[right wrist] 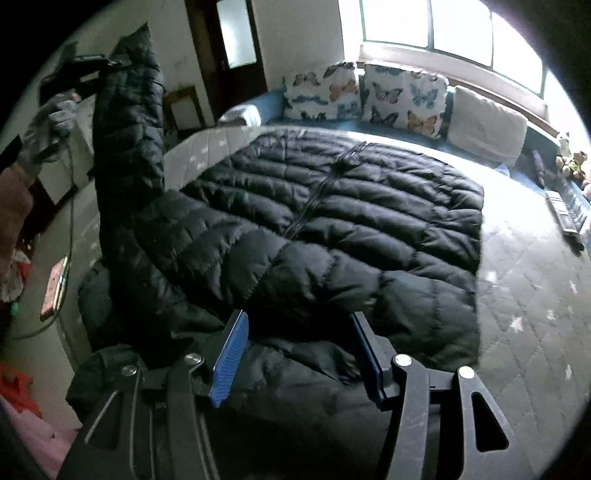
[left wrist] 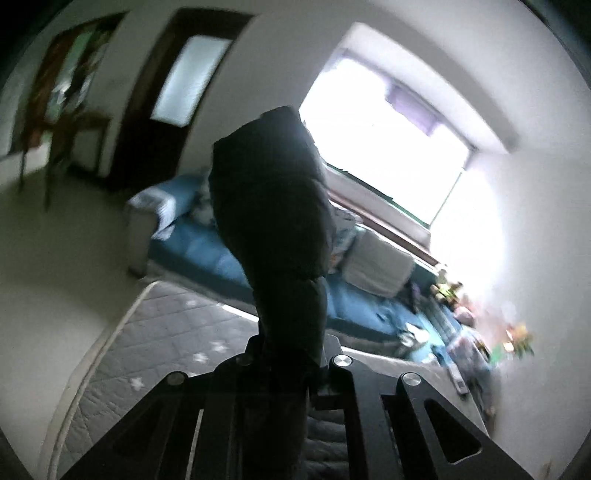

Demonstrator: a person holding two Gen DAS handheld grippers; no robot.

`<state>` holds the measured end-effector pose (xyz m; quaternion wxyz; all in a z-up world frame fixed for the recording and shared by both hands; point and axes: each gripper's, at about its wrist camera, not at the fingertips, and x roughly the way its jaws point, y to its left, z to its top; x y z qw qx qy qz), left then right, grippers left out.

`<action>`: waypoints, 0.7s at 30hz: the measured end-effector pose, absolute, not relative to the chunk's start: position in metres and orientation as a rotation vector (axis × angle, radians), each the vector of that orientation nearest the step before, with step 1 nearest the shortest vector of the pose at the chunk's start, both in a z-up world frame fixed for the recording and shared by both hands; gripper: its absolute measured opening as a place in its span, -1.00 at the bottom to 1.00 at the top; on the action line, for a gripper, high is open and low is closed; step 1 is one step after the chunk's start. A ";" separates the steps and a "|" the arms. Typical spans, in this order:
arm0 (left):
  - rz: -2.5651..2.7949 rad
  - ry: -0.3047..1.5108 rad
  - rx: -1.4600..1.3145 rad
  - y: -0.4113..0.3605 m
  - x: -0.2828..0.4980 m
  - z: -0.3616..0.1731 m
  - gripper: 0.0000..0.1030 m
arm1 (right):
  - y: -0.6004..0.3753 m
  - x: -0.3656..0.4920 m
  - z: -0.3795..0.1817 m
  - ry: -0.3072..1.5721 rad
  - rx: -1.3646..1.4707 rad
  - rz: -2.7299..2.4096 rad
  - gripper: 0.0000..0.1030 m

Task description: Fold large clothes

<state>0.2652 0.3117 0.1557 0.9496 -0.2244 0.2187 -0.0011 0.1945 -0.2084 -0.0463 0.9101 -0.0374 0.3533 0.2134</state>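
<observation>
A large black puffer jacket [right wrist: 332,221] lies spread, zipper up, on a grey quilted mattress [right wrist: 535,295]. Its left sleeve [right wrist: 129,122] is lifted high in the air. My left gripper [right wrist: 88,70] is shut on the sleeve's end; in the left wrist view the sleeve [left wrist: 273,206] rises dark from between the fingers of that gripper [left wrist: 291,354]. My right gripper [right wrist: 299,332] is open, blue pads [right wrist: 231,358] apart, just above the jacket's near edge and holding nothing.
A blue sofa [right wrist: 266,114] with butterfly cushions [right wrist: 402,96] and a white cushion [right wrist: 487,125] runs along the far side under a bright window [right wrist: 443,33]. A dark door [right wrist: 232,44] and a small wooden chair [right wrist: 184,107] stand at the back left.
</observation>
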 end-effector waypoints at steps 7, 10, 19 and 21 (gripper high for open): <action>-0.182 0.501 -0.299 0.147 0.226 0.176 -0.79 | -0.238 0.173 -0.041 0.668 -0.031 0.402 0.20; -0.258 0.536 -0.230 0.073 0.216 0.153 -0.79 | -0.255 0.166 -0.046 0.663 -0.001 0.376 0.20; -0.461 0.884 -0.110 -0.110 0.224 -0.003 -0.79 | -0.312 0.150 -0.072 0.700 0.125 0.278 0.20; -0.470 0.961 -0.081 -0.136 0.228 -0.039 -0.79 | -0.321 0.147 -0.075 0.707 0.151 0.274 0.20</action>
